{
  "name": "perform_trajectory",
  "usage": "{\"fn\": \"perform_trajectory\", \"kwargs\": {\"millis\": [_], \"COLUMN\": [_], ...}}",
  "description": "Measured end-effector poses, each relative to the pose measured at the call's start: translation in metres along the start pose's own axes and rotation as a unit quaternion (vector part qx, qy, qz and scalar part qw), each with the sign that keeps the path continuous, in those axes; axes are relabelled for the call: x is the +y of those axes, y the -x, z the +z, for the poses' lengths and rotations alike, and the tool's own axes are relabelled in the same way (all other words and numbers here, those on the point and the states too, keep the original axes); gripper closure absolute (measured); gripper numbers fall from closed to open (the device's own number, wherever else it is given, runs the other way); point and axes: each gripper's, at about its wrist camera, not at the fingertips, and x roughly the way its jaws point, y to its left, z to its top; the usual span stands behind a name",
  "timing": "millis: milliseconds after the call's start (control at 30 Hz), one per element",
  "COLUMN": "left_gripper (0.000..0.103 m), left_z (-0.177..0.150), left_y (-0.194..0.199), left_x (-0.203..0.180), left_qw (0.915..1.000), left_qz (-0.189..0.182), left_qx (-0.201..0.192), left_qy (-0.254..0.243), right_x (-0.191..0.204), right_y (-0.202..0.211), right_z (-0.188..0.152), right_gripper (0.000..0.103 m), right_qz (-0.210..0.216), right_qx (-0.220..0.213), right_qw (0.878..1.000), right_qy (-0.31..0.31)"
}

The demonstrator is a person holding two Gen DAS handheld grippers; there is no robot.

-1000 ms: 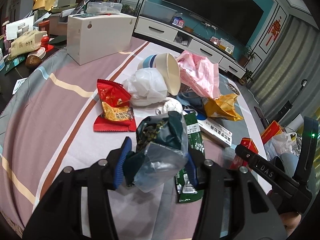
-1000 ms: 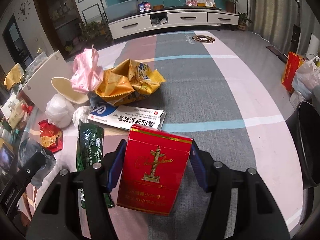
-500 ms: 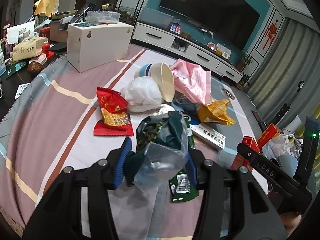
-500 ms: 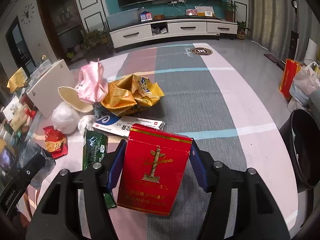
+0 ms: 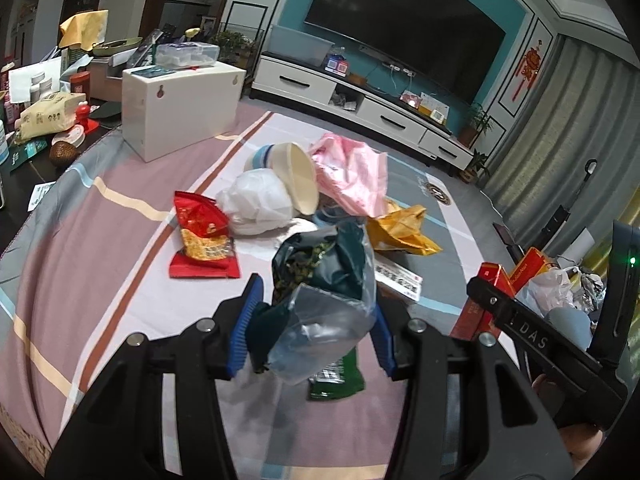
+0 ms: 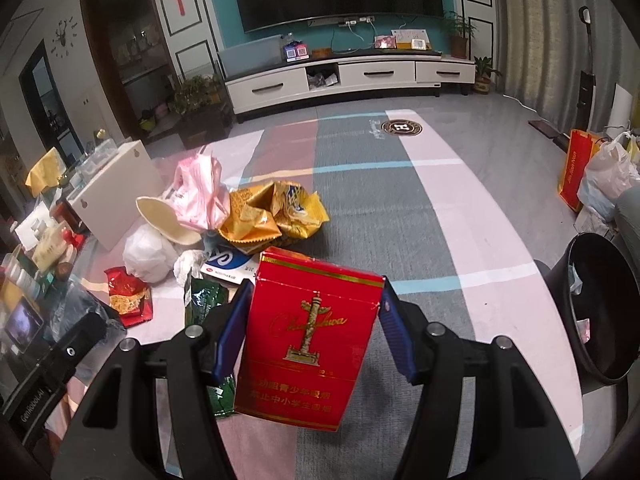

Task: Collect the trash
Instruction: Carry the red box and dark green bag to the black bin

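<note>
A red cigarette carton (image 6: pixel 308 344) is sitting pinched upright in the right gripper (image 6: pixel 314 338), and a crumpled clear-and-green bag (image 5: pixel 324 300) is hanging clamped in the left gripper (image 5: pixel 314 330), both apparently heading for the black bin (image 6: pixel 600 308) at the right, clear of the remaining litter on the striped rug (image 6: pixel 400 208).

A crumpled clear-and-dark-green plastic bag (image 5: pixel 324 292) of leafy scraps hangs above the striped carpet; a red cardboard cigarette carton (image 6: pixel 308 340) stands upright, lifted off it
</note>
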Motion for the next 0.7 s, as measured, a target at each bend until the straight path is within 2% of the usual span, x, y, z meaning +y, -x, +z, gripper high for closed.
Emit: {"fn": "perform_trajectory", "kwargs": {"millis": [333, 500, 700], "left_gripper": [0.052, 0.052, 0.052], "left_z": [-0.007, -0.007, -0.010], "left_y": [0.013, 0.018, 0.019], "left_x": [-0.046, -0.072, -0.106], "left_qw": [0.9996, 0.9989, 0.9973], "left_qz": [-0.019, -0.030, -0.049], "left_qx": [-0.006, -0.015, -0.018], "left_qy": [-0.021, -0.033, -0.052], "right_x": [-0.028, -0.044, -0.072], "right_y": [0.029, 0.051, 0.068], "right_z": [0.006, 0.010, 0.014], "right_gripper": [0.042, 0.042, 0.042], "right_qz": [0.010, -0.004, -0.010], "right_qx": [-0.022, -0.052, -0.065], "right_qw": [0.999, 0.998, 0.996], "right_qy": [-0.028, -0.040, -0.066]}}
